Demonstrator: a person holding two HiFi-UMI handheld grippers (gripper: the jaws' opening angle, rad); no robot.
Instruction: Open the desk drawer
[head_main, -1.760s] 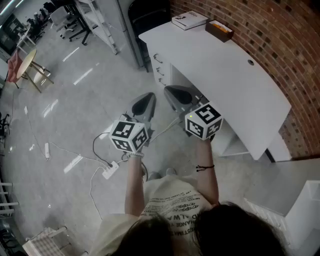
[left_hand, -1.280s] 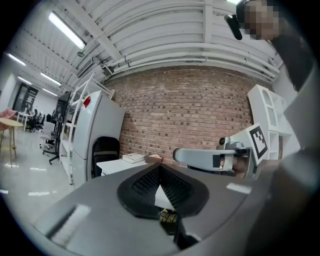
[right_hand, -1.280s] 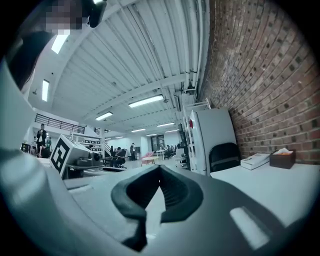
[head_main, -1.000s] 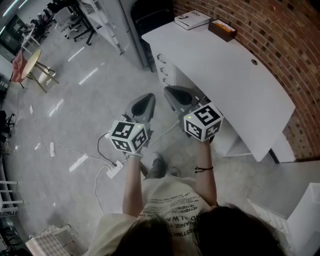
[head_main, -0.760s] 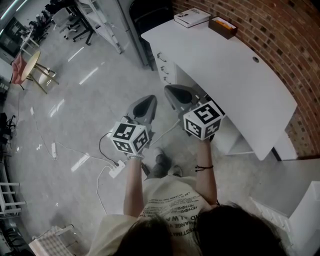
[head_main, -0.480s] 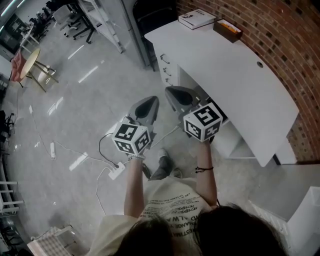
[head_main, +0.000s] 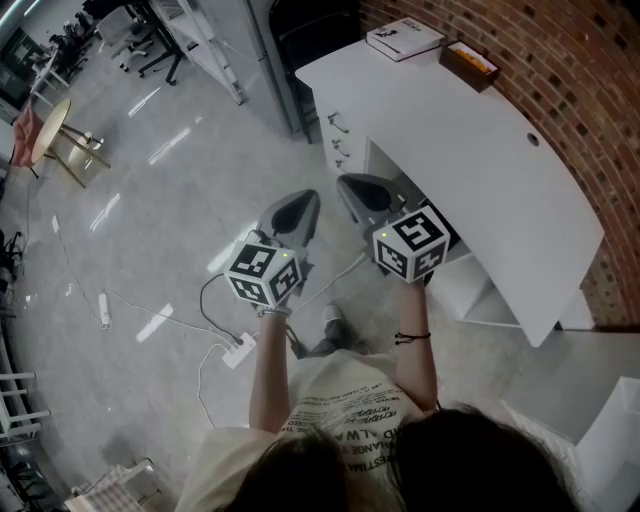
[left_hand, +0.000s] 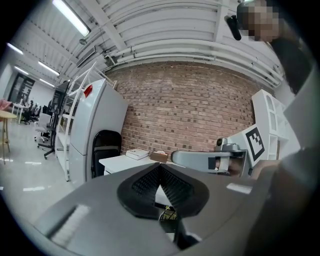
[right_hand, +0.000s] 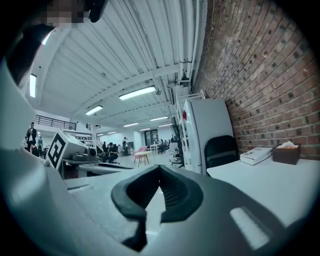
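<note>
The white desk (head_main: 470, 150) runs along the brick wall at the upper right of the head view. Its drawer stack (head_main: 335, 140) faces the open floor and shows three small handles, all drawers closed. My left gripper (head_main: 303, 197) hovers over the floor a short way in front of the drawers, shut with nothing in it. My right gripper (head_main: 347, 182) is beside it, nearer the desk's front edge, also shut and empty. In the left gripper view the shut jaws (left_hand: 160, 167) point at the desk (left_hand: 117, 162). The right gripper view shows its jaws (right_hand: 160, 167) closed beside the desk top (right_hand: 270, 180).
A book (head_main: 404, 38) and a brown box (head_main: 468, 62) lie on the desk's far end. A black chair (head_main: 310, 20) stands behind the desk. A power strip with cables (head_main: 238, 350) lies on the floor at my feet. A white shelf (head_main: 610, 420) stands lower right.
Both grippers have moved forward together toward the desk, so the drawer stack now sits closer to them. Both jaws stay shut and empty.
</note>
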